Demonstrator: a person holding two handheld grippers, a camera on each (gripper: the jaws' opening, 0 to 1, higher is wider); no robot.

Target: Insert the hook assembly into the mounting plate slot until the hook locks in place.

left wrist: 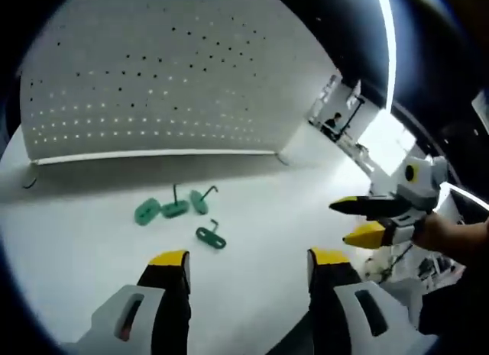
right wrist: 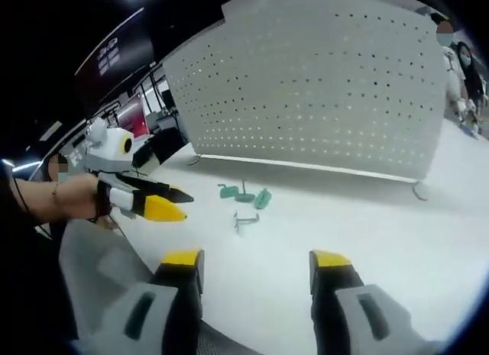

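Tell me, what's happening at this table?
A person holds a gripper in each hand above a white table. Both the left gripper and the right gripper are open and empty. Four small green hook parts lie loose in front of a perforated white panel, none touched yet.

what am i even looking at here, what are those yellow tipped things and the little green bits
No robot here: a person holds a pair of tongs in each hand, each with its own camera. The left gripper view looks along the left tongs; the right gripper view looks along the right tongs. Both are open and hold nothing. Each view also catches the other pair from the side. On the white table, before a perforated panel, lie small green hook parts, three clustered and one apart.
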